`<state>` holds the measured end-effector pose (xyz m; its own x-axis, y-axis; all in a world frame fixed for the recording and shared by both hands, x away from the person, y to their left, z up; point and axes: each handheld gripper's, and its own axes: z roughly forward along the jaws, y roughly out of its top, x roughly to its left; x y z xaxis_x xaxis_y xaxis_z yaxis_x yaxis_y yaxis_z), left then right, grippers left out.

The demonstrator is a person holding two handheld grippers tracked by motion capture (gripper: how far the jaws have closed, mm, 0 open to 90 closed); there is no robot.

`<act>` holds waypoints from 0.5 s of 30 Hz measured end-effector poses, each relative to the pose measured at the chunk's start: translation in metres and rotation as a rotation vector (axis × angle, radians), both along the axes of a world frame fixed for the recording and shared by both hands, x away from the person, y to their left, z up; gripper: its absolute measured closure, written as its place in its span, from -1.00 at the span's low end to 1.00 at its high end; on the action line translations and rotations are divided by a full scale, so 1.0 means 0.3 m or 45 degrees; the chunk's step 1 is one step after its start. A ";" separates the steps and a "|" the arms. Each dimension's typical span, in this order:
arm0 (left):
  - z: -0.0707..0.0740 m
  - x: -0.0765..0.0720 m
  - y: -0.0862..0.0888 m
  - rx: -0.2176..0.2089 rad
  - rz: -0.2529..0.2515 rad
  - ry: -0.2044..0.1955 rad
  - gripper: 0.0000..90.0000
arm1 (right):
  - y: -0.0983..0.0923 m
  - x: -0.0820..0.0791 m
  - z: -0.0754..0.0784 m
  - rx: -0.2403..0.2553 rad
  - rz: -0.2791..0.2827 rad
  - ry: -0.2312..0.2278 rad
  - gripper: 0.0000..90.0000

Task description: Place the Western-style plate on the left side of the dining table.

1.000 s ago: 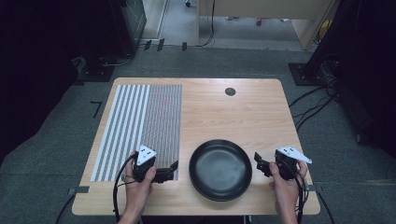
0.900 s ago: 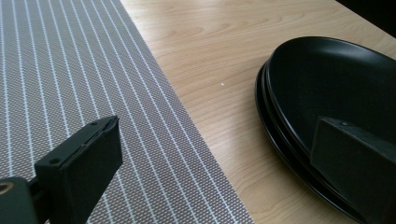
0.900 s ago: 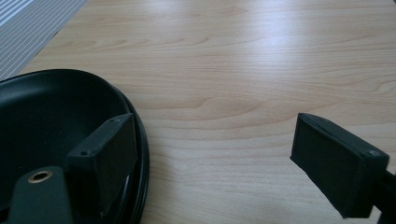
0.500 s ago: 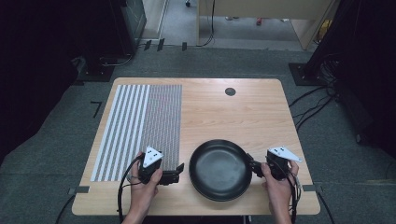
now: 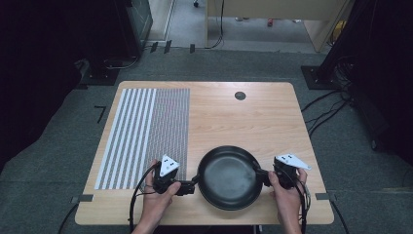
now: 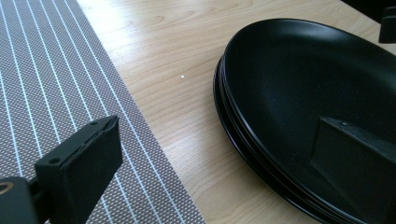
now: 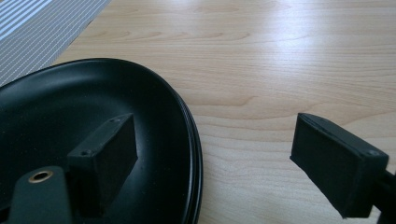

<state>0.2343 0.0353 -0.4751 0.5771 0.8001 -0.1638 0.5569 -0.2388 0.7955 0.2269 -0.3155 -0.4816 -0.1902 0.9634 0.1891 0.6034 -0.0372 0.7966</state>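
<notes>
High view: left hand-held gripper (image 5: 191,186) and right hand-held gripper (image 5: 263,176), jaws wide, straddle black pan (image 5: 229,177) rims.

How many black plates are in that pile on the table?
3, as far as the rim lines show. The black plates sit stacked one on another near the table's front edge, between the left gripper and right gripper. More could be hidden underneath.

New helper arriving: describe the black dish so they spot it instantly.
On the wooden table, look along the near edge, right of the striped mat. The black dish sits between the left gripper and right gripper; it is the table's one round, glossy black item.
</notes>
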 end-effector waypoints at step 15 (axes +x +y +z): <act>-0.009 -0.004 -0.032 -0.009 -0.008 0.017 -0.95 | 0.026 0.008 -0.016 0.045 0.031 0.016 -0.67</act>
<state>0.2331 0.0257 -0.4779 0.5798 0.7952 -0.1774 0.5662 -0.2367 0.7895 0.2294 -0.3076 -0.4865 -0.2112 0.9511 0.2255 0.6143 -0.0503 0.7875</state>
